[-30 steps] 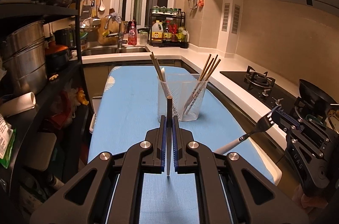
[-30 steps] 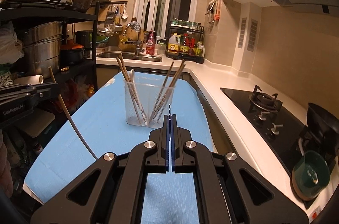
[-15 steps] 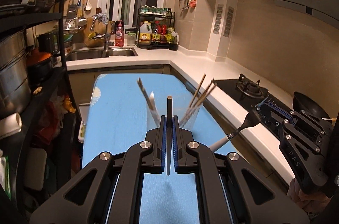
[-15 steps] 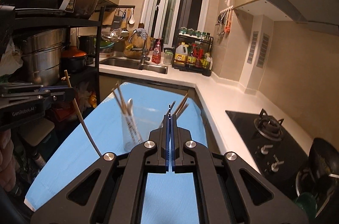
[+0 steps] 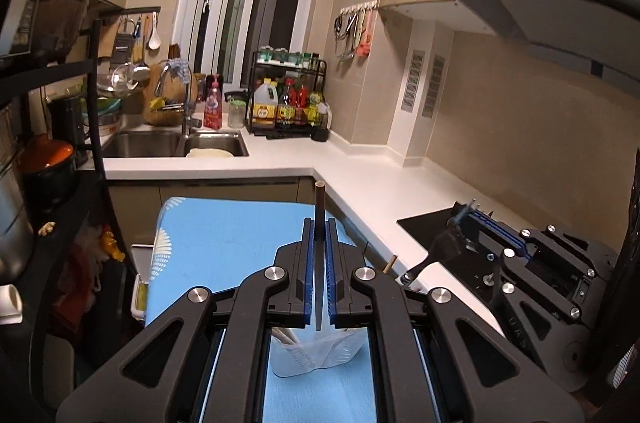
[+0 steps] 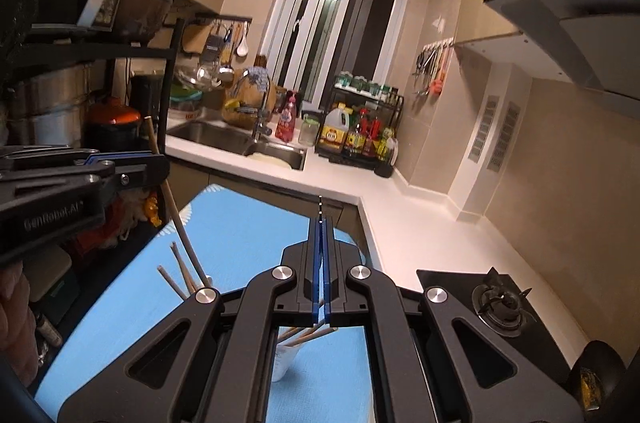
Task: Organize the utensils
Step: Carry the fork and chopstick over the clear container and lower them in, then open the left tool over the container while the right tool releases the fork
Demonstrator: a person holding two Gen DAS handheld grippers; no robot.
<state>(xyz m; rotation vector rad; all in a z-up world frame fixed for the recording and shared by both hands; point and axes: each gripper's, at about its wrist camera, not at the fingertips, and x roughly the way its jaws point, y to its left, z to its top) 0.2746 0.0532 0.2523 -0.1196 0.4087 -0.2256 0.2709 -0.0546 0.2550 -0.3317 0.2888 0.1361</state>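
Note:
My left gripper [image 5: 319,223] is shut on a chopstick [image 5: 319,207] that stands upright between its blue pads; its lower end hangs over the clear plastic cup [image 5: 316,355], seen under the gripper. In the right wrist view the left gripper [image 6: 132,169] holds that chopstick [image 6: 176,219] slanting down toward the cup [image 6: 286,359], which holds several chopsticks [image 6: 178,271]. My right gripper [image 6: 321,223] is shut on a fork; only its tines [image 6: 319,205] show. The left wrist view shows the right gripper [image 5: 476,219] with the fork [image 5: 444,247].
The cup stands on a blue mat [image 5: 224,235] on a narrow table. A white counter [image 5: 380,191] runs behind and to the right, with a gas hob [image 6: 500,303], a sink [image 5: 176,143] and a bottle rack [image 5: 288,99]. A black shelf with pots [image 5: 48,163] stands at left.
Both grippers have risen and come forward over the cup, which now lies beneath them instead of ahead. Both stay shut on their utensils.

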